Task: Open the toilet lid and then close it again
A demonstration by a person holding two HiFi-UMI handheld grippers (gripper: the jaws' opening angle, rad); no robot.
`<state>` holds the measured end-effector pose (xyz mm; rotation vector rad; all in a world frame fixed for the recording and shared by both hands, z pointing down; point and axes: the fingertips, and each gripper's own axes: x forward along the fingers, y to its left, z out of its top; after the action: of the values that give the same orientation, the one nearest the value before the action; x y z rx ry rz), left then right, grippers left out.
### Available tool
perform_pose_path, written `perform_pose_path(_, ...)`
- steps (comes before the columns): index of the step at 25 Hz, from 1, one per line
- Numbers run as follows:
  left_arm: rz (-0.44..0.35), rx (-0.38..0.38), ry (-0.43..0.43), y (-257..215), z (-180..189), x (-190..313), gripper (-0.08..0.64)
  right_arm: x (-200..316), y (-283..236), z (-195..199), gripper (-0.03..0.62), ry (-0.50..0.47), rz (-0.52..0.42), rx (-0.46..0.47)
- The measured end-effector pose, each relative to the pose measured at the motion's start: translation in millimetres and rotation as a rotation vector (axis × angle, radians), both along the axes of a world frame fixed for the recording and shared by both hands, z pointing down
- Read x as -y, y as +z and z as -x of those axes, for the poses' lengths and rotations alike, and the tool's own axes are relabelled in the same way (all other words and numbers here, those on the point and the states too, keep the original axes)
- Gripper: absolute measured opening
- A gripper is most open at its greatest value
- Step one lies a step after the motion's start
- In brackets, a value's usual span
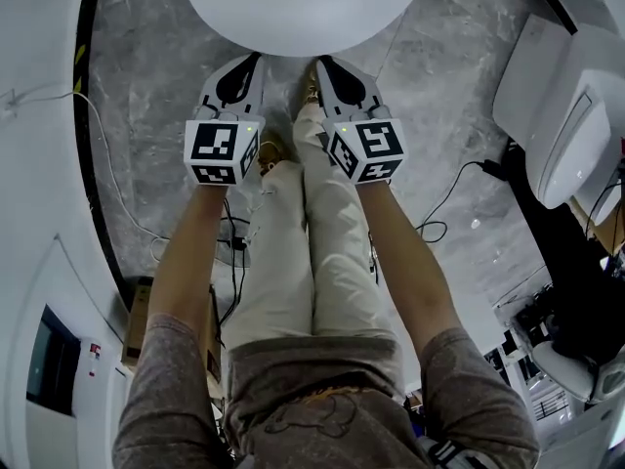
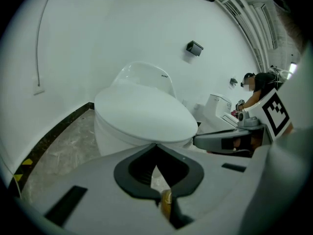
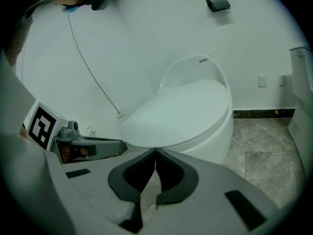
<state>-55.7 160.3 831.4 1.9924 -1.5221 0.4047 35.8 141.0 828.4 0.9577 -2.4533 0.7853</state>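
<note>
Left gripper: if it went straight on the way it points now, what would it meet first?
Most likely the front rim of the closed toilet lid, directly ahead of the left gripper and its shut jaws. Whether the tips touch it yet is unclear.

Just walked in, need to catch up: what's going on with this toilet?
A person stands facing the toilet, holding two grippers. The left gripper and right gripper, both shut and empty, sit side by side at the front edge of the toilet lid. The lid is down; contact with it cannot be told.
</note>
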Motion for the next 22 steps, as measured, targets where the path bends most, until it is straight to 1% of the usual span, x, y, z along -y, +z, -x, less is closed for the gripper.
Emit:
perform_pose_path(5,0.016,0.012,0.011,-3.6,-0.7,1.7,0.009,-0.8,-3.4,-1.2,0.028,-0.010,0.004,-0.003)
perform_pose_path(11,0.025,-0.029,-0.011,-21.9,2.1,3.9,0.009,1.6,-21.0,1.5,0.028,-0.012,-0.008,0.003)
perform_pose_path(18,0.034,-0.052,-0.017,-69.8,0.9,6.7,0.009,4.7,-66.3,-1.0,0.028,-0.012,-0.001,0.023)
perform_pose_path(22,0.013,-0.072,-0.028,-111.6,0.8,15.4,0.009,12.5,-105.9,-1.4,0.028,-0.011,-0.012,0.036)
